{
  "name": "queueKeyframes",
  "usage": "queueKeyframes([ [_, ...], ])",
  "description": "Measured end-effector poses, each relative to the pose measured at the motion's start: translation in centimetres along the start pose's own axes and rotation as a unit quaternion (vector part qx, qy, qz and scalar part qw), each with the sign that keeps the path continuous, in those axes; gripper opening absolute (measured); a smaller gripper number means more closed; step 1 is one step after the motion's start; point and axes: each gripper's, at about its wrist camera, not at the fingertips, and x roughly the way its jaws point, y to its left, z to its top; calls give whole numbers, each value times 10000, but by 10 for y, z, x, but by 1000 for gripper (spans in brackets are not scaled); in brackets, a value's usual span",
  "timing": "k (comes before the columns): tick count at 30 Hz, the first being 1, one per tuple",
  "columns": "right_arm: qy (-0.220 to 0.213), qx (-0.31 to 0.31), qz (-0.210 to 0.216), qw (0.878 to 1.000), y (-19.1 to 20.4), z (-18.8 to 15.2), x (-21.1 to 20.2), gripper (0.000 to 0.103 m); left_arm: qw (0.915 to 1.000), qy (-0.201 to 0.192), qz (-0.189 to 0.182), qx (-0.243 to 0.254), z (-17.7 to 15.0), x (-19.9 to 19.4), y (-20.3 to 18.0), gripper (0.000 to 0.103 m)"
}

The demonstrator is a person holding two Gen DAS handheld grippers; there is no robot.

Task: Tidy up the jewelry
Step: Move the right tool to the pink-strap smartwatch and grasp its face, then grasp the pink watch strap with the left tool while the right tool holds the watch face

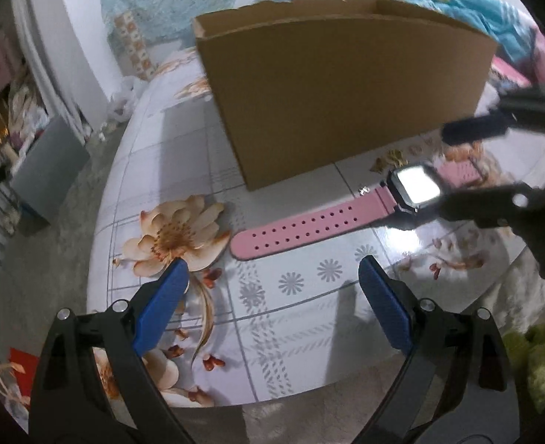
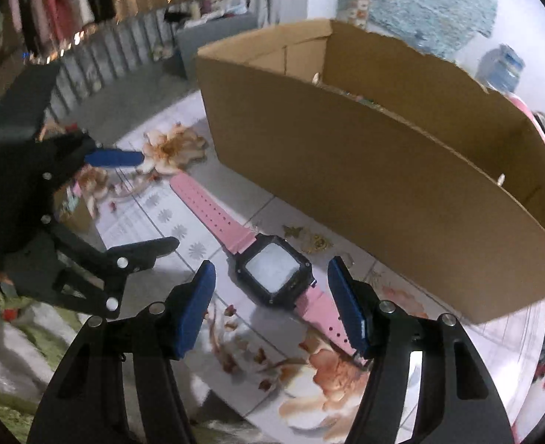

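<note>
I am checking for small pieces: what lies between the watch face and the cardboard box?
In the right wrist view, small gold trinkets lie on the tablecloth between the watch and the box.

Left gripper (image 1: 273, 270): two black plastic arms with elongated cut-out slots, each ending in a flat blue pad (image 1: 161, 307) with a fine ribbed texture. Round silver screws sit at the pivots, two showing per arm. Right gripper (image 2: 271, 277): same build, black slotted arms, blue textured pads (image 2: 195, 310), silver pivot screws. Seen from the other gripper's camera, each body shows as a dark, angular black frame with silver fasteners; edges are motion-blurred.
</note>
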Motion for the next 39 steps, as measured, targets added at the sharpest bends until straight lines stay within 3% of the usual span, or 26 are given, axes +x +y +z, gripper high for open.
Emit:
queueKeyframes([
  [9, 346, -658, -175, 9971, 20, -1, 19, 61, 9997, -44, -206, -148, -6, 5, 2, 95],
  [14, 455, -764, -224, 9958, 21, 1, 24, 58, 9970, 79, -673, -371, -6, 12, 11, 95],
  [25, 567, -850, -222, 9945, 20, 9, 36, 57, 9973, 163, -675, -257, -1, 17, 10, 96],
  [27, 592, -782, -150, 9951, 17, 11, 36, 50, 9972, 161, -678, -258, -1, 17, 11, 96],
  [33, 676, -646, 113, 9956, 11, 12, 35, 50, 9993, -333, -145, 109, -5, 6, 3, 96],
  [39, 836, -218, 686, 9939, -5, 12, 34, 50, 9947, -850, -261, 519, -6, -12, -10, 94],
])
